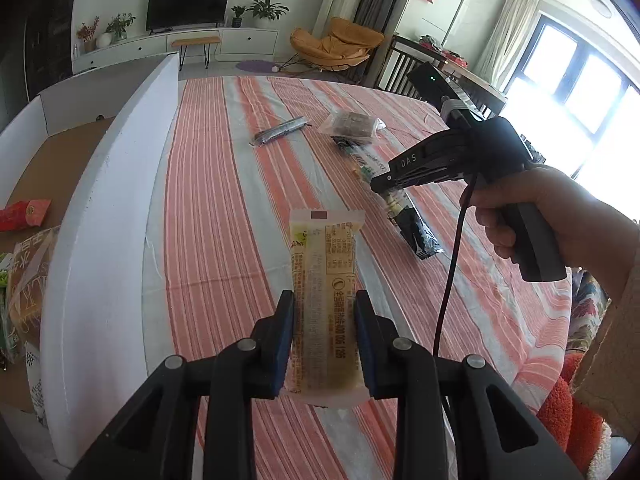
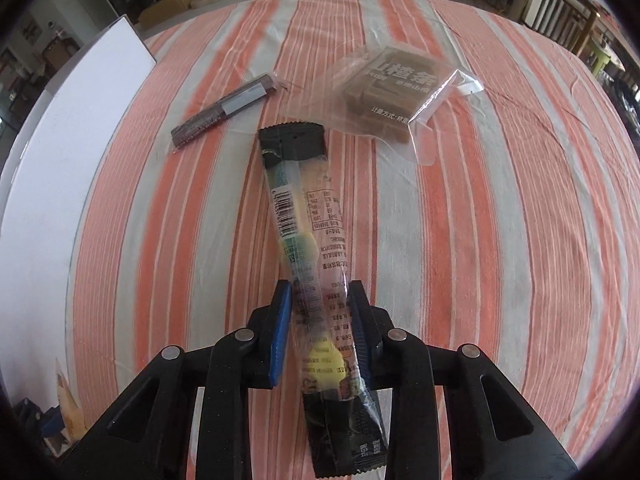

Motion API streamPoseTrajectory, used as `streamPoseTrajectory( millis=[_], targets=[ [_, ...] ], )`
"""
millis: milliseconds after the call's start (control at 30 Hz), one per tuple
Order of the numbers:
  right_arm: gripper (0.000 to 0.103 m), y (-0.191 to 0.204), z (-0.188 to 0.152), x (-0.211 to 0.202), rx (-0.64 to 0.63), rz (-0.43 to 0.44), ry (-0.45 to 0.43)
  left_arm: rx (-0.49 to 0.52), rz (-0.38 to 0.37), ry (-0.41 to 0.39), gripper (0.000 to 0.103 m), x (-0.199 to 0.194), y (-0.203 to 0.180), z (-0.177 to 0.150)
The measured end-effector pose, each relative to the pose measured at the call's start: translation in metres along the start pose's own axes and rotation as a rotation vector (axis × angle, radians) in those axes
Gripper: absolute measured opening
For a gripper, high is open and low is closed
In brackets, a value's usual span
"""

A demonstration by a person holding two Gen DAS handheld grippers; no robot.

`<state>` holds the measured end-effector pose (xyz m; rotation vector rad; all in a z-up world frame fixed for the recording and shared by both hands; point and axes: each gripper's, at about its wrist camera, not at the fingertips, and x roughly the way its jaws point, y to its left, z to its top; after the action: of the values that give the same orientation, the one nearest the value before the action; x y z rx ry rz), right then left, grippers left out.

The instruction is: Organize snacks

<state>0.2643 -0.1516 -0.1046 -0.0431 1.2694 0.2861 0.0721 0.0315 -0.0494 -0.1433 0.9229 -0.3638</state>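
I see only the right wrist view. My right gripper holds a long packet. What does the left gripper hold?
Observer: The left gripper is shut on a pale yellow snack bar, over the striped cloth.
Operator: Is anything inside the white-walled box?
Observer: Yes. In the white-walled box, a red packet lies on the cardboard floor, and other bags are near it.

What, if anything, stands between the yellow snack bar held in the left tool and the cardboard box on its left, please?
Only the box's raised white flap stands between the yellow snack bar, clamped in the left tool, and the box interior; it would probably need lifting over.
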Motion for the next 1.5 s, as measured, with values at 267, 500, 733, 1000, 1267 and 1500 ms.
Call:
streamPoseTrajectory(
  millis=[267, 500, 733, 1000, 1267, 1500],
  targets=[
    [0.011, -0.043, -0.049, -0.054, 0.258, 0.289, -0.156, -0.07, -0.145, -0.043, 0.028, -0.054, 0.007, -0.009],
    [0.011, -0.015, -0.066, -0.111, 0.278, 0.522, -0.273, -0.169, -0.176, -0.166, 0.028, -0.112, 0.038, 0.003],
    [0.011, 0.108, -0.032, -0.167, 0.078, 0.696, -0.332, -0.264, 0.007, -0.307, 0.028, -0.165, 0.108, 0.028],
    [0.014, 0.256, -0.012, -0.15, -0.12, 0.769, -0.317, -0.375, 0.414, -0.231, 0.036, -0.148, 0.221, 0.024],
    [0.075, 0.227, -0.033, -0.108, -0.101, 0.548, -0.357, -0.42, 0.442, -0.22, 0.082, -0.127, 0.226, -0.005],
    [0.075, 0.098, -0.073, -0.076, -0.001, 0.032, -0.42, -0.269, 0.232, -0.277, 0.085, -0.125, 0.125, 0.015]
  ],
)
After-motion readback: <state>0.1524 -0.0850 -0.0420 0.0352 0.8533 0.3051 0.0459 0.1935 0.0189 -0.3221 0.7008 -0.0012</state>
